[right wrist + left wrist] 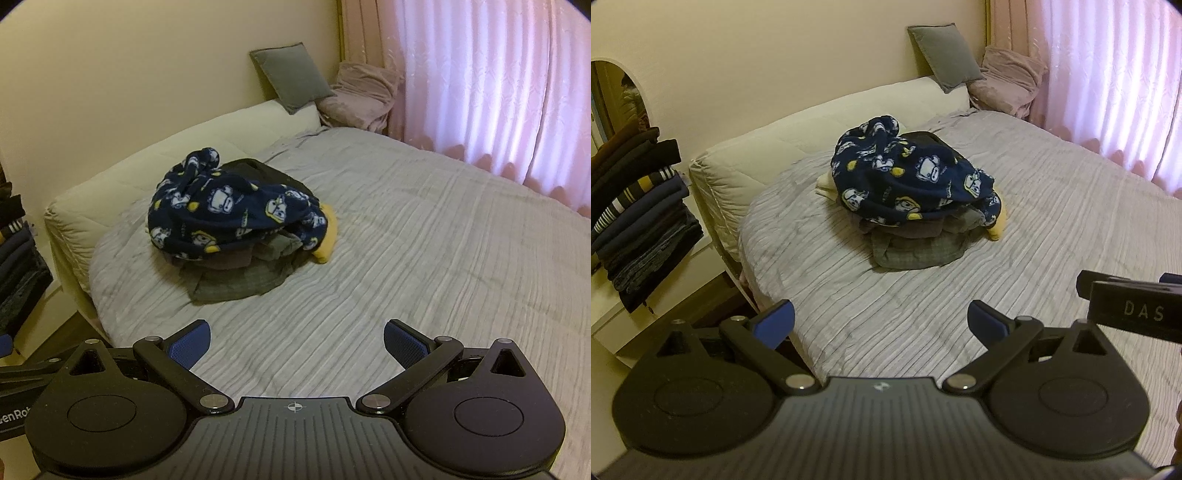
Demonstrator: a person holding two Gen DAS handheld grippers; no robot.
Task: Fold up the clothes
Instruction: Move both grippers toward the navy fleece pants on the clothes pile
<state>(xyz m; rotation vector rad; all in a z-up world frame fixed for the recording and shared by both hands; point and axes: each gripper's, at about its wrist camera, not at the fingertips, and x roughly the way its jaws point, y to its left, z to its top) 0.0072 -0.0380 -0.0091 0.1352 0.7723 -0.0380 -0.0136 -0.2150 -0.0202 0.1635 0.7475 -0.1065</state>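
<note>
clothes heaped loosely, perhaps six, unfolded

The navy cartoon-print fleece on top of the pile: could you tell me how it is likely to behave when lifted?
The navy cartoon-print fleece lies crumpled and draped, so it is probably floppy and will sag and unfurl. Its plush look suggests it is light and grippy. Lifting it may disturb the clothes pile below.

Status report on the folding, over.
Left gripper and right gripper open, empty. Clothes pile unfolded mid-bed, navy cartoon fleece on top. Nothing blocking.
</note>
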